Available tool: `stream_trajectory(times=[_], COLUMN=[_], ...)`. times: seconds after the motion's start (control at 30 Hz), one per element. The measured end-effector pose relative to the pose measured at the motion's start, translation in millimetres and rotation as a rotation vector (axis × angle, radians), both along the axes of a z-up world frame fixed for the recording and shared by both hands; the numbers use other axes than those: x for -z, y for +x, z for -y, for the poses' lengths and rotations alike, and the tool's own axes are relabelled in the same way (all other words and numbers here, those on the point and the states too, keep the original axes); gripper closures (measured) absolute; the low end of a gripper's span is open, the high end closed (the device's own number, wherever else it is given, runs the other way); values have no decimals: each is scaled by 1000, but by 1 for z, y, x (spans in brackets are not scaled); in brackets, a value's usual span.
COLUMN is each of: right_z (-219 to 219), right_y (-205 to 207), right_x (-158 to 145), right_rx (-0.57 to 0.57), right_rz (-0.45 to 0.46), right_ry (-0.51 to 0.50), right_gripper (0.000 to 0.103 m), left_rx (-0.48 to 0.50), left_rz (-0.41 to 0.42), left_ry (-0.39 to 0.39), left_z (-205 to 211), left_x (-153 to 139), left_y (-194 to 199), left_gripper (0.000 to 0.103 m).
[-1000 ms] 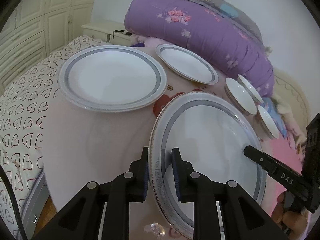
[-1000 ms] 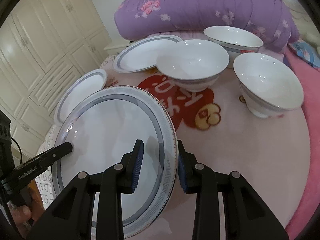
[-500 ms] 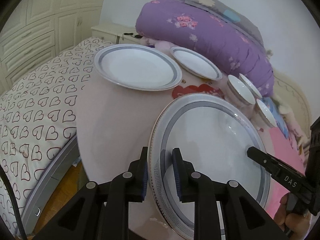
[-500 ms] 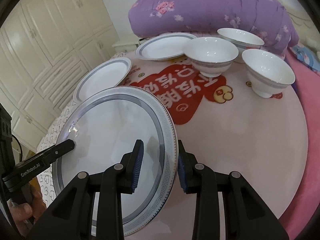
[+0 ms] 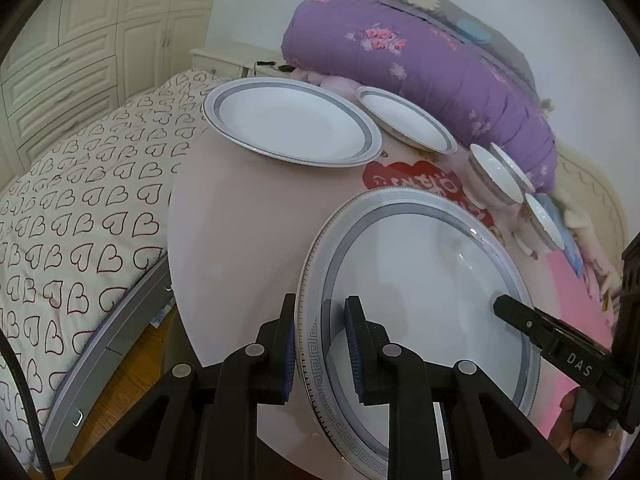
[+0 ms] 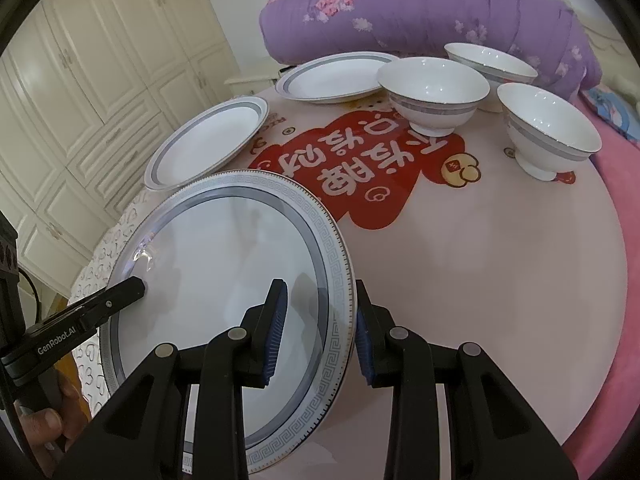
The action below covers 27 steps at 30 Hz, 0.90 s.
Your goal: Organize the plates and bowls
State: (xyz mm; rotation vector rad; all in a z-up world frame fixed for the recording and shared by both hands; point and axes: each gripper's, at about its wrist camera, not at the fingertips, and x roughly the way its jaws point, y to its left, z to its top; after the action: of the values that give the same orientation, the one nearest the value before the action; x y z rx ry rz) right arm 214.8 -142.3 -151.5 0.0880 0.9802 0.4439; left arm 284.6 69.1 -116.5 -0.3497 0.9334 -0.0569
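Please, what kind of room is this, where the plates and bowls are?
Most likely a bedroom at home. A bed with a heart-patterned sheet stands beside the round table, a rolled purple quilt lies behind the dishes, and cream wardrobe doors line the wall.

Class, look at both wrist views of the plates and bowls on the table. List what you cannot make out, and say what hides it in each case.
- Underside of the large plate, both views: hidden by the plate itself, so whether it rests on the table is unclear.
- Plate's near rim, right wrist view: behind the right tongs.
- Far bowl, right wrist view: its base is behind the nearer bowl.
- Left tongs, left wrist view: handles cut off by the bottom edge.
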Motion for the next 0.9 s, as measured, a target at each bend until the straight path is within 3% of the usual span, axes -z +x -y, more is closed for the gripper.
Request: stream_trajectory(times=[0.67, 0.77, 0.8, 0.83, 0.87, 0.9], right_z=[-8, -5, -4, -2, 0, 3], right_y=[11, 11, 10, 10, 10, 10], right_x=[15, 13, 11, 9, 7, 5], right_rx=[-10, -8, -7, -3, 10, 18], right_rz=[-29, -13, -4, 2, 16, 26], right_ry=[-23, -15, -9, -6, 0, 6], right_gripper=[70, 67, 59, 43, 31, 12], left_rx=[6, 16, 22, 26, 23, 13], left_rz=[-8, 0, 4, 10, 15, 24], left_ry=[32, 36, 32, 30, 33, 38], left_z=[0, 1, 2, 2, 2, 1], left_x=[17, 15, 15, 14, 13, 11], left_y=[22, 22, 22, 21, 21, 19], left_gripper=[85, 77, 74, 59, 37, 25])
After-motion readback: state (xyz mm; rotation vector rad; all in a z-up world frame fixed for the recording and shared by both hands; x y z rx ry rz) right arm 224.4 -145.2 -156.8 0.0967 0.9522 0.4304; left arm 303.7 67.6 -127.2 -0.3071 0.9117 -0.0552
